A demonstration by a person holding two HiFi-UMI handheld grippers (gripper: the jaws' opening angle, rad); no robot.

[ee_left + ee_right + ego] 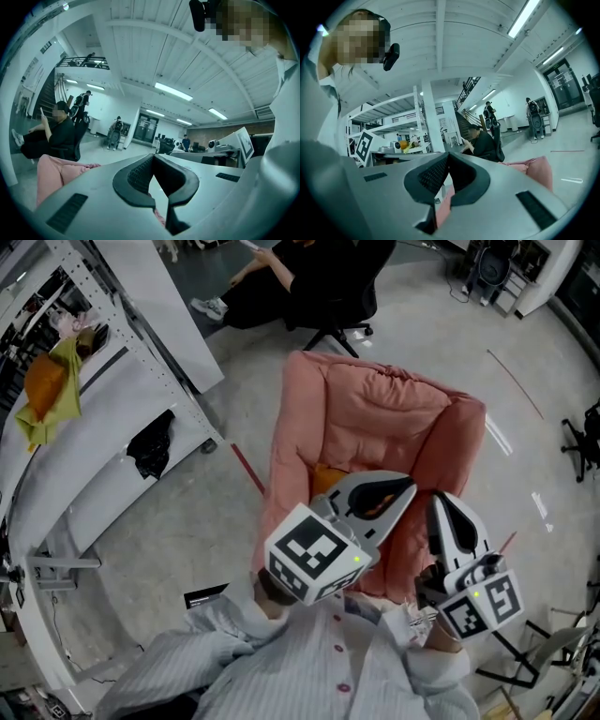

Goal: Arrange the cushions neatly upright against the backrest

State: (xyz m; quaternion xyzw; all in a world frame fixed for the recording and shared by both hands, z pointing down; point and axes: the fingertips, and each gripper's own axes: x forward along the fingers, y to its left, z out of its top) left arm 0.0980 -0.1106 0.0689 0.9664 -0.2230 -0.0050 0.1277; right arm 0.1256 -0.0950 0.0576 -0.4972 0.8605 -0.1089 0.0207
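Nearest me, above my striped shirt (309, 662), the left gripper (406, 488) and right gripper (439, 500) sit side by side, both clenched tip to tip with nothing in them. Just past them an orange cushion (325, 480) lies low on the seat of the pink armchair (384, 399), mostly hidden behind the left gripper, so I can't tell whether it touches the backrest. Further off a person (309, 277) sits on an office chair, with a white shelf (103, 418) off to the left.
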